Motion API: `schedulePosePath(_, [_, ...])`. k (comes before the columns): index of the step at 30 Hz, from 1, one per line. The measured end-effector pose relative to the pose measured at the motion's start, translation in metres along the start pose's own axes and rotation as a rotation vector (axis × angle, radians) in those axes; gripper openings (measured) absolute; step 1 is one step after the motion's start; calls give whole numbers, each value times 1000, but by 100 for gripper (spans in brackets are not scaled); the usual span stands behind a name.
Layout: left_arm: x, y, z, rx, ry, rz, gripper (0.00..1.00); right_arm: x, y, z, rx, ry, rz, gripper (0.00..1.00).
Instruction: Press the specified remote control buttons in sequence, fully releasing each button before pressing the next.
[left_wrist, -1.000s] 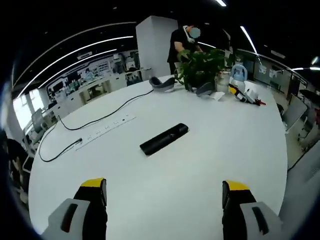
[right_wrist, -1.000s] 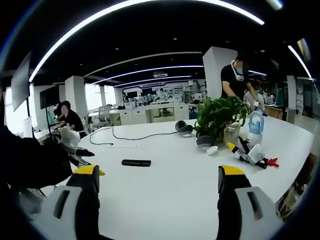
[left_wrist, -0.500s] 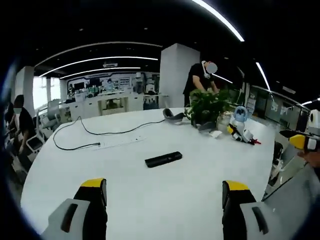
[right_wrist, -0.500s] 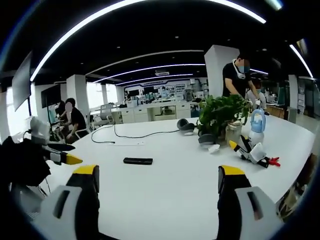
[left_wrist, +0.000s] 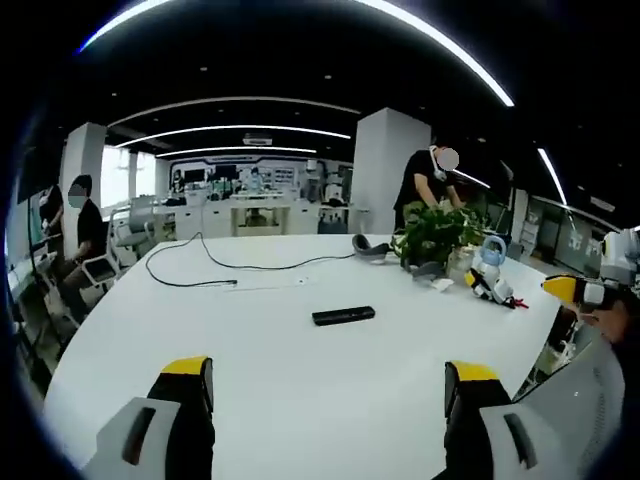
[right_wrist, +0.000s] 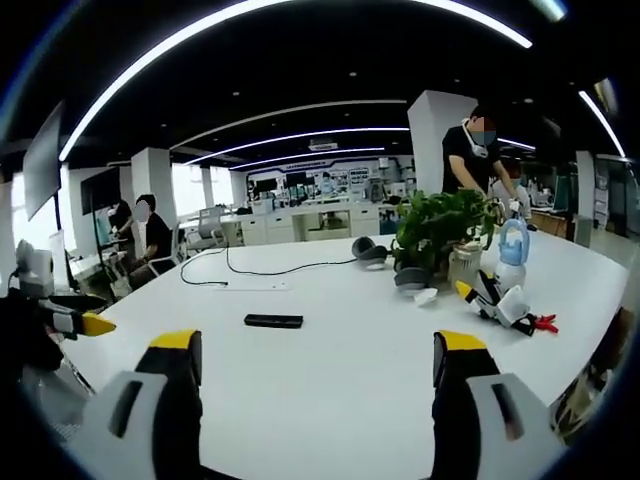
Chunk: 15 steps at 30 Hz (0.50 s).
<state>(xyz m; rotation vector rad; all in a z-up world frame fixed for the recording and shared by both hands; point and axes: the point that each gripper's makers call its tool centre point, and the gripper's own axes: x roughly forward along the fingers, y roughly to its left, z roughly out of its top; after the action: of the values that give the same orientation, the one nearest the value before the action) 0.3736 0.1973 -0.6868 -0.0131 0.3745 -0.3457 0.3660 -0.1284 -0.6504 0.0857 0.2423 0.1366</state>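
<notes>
**Remote alone on a wide white table**

A large white table (left_wrist: 300, 360) stands in an open office under ceiling light strips. The black remote (left_wrist: 343, 316) lies flat near mid-table, with bare surface all around it. At 1 o'clock, by the far edge, stand a potted plant (right_wrist: 440, 232) and a spray bottle (right_wrist: 511, 247); a black cable (left_wrist: 215, 266) trails at 11 o'clock. The left gripper (left_wrist: 330, 385) and right gripper (right_wrist: 315, 365) hang wide apart, holding nothing, near the table's front edge.
</notes>
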Motion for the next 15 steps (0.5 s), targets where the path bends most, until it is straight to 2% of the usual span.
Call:
schedulePosePath(4, [-7,3,-8,-14,32,22,100,0,1,-1,-7,5,3,99])
schedulePosePath(8, [-11,12,3,-5,-43,58,100,1,2,-1,-14,8,4,98])
schedulePosePath(11, [-11,22,1,26,-31,94,100,0,1,-2,-14,15,1,97])
schedulePosePath(15, [-14,20,2,38,-41,109,100,0,1,-3,-19,15,-2,96])
